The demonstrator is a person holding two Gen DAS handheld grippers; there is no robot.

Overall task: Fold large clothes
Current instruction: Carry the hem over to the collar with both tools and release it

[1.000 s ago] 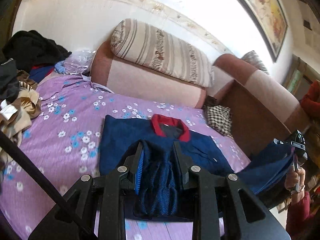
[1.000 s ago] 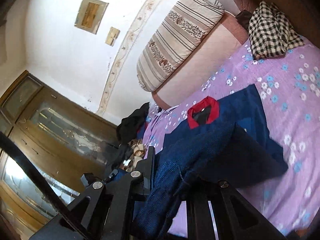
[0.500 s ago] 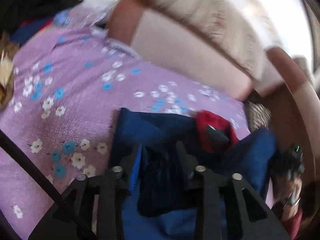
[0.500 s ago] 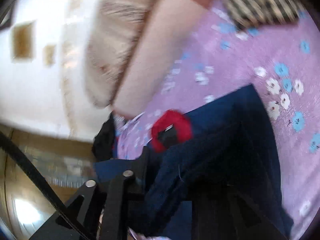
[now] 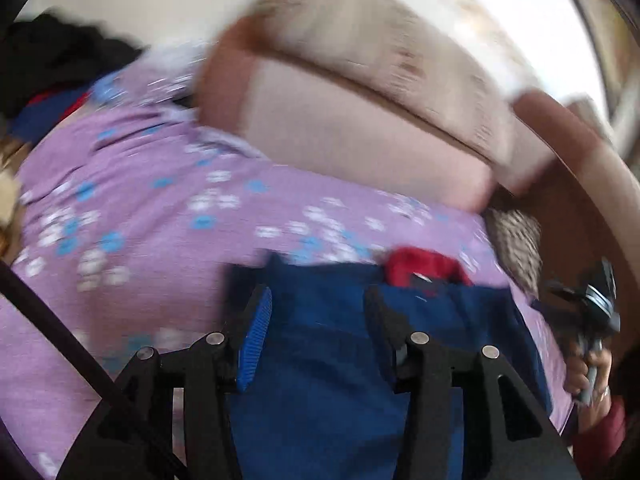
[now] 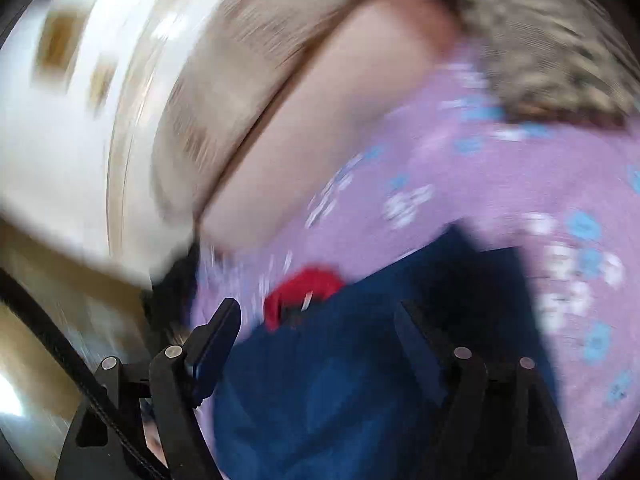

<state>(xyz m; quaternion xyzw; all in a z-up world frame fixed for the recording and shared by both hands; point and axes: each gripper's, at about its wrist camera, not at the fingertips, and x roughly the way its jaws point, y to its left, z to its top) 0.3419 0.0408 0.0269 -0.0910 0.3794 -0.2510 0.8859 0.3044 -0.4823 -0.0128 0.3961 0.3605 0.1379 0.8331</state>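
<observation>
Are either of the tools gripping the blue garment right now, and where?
Neither. The left tool and the right tool both stand open above the blue garment, with no fabric pinched between the fingers.

- A purple bedsheet [image 5: 168,240] printed with white and blue flowers covers the bed, filling the left wrist view from 9 o'clock to centre.
- A pink-and-brown padded headboard [image 5: 352,140] rises behind the sheet at 12 o'clock, blurred.
- A striped beige bolster pillow [image 5: 380,40] rests on top of the headboard.
- A heap of dark clothes [image 5: 52,60] sits at 10 o'clock, at the bed's far corner.
- A black-and-white checked cloth [image 6: 540,40] lies at 1 o'clock in the right wrist view, beside the headboard.
- Small framed plaques [image 6: 56,40] hang on the white wall at 10 o'clock, too smeared to read.
</observation>
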